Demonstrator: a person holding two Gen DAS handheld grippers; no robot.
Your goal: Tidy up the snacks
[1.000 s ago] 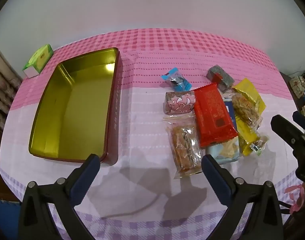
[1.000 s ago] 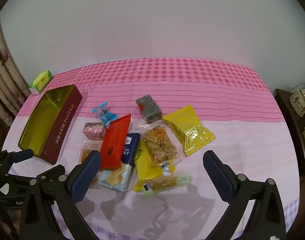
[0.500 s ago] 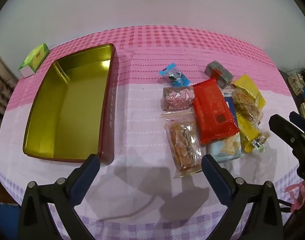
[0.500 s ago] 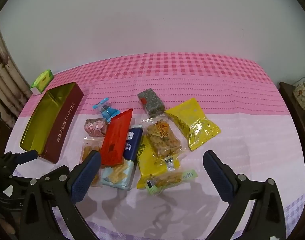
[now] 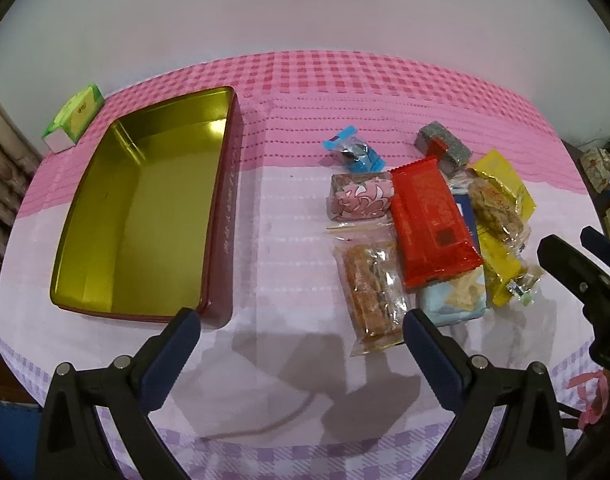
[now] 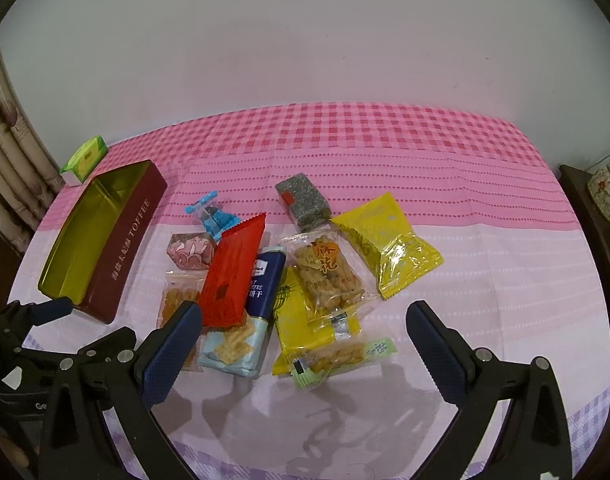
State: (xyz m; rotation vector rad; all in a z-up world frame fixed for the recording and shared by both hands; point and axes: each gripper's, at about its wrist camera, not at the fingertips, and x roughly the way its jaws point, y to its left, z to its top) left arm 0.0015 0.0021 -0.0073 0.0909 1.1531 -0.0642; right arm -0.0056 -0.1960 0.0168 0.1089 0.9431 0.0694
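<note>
Both grippers eased back slightly, jaws wide, empty, pink checked tablecloth (image 6: 385, 132), white wall (image 6: 305, 40)

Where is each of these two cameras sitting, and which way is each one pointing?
Left wrist view: rides on the left gripper, looking forward and down at the empty gold tin, snack pile to its right; its own open fingers show, plus the right gripper at the right edge.
Right wrist view: rides on the right gripper, facing the snack pile, with the red packet; its own open fingers show, the left gripper at the left edge.
Shared: tin, snacks, green box, pink checked tablecloth.
</note>
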